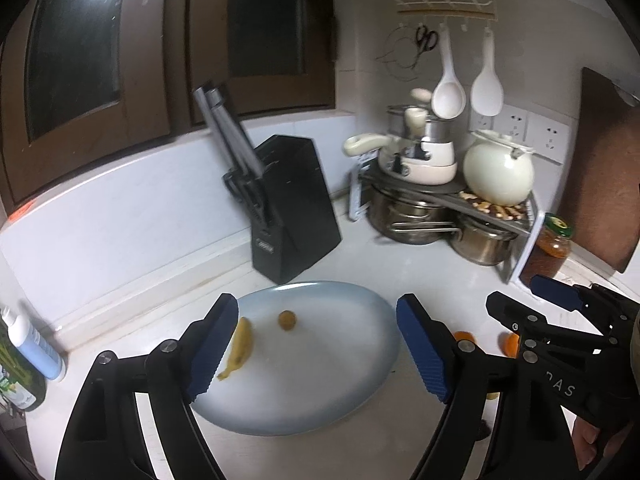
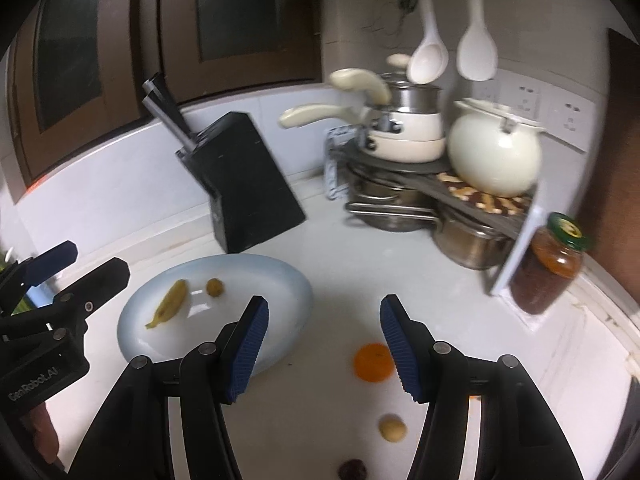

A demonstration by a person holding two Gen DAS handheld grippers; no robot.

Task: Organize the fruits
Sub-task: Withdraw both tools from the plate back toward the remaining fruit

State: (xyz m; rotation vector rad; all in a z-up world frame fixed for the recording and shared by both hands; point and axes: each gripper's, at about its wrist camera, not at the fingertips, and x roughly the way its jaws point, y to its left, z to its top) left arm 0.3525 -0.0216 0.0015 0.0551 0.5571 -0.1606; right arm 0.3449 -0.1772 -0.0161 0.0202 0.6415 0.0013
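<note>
- On the white counter (image 2: 328, 264), toward its left side and just in front of the black knife block (image 2: 240, 184), lies a pale blue oval plate (image 2: 280, 280).
- On the plate rest a small yellow banana (image 2: 170, 302), lying aslant in the left half, and a small brownish round fruit (image 2: 215, 287) just beside the banana's far end, apart from it.
- On the bare counter to the right of the plate sits an orange (image 2: 373, 362), off the plate and near its right rim.
- Nearer the counter's front edge lie a small pale round fruit (image 2: 393, 428) and, closer still, a dark reddish fruit (image 2: 352, 471), each apart from the others.
- The left gripper (image 1: 316, 344) hangs above the plate, its blue-padded jaws wide apart with nothing between them; the banana shows just inside the left pad.
- The right gripper (image 2: 324, 348) hangs over the bare counter between plate and orange, jaws apart and empty; the orange is partly hidden behind the right pad.
- At the counter's back right corner stand a rack of steel pots (image 2: 460, 236), a cream round pot (image 2: 494, 160) on top, and a jar with a green lid (image 2: 548, 264) by the right edge.
</note>
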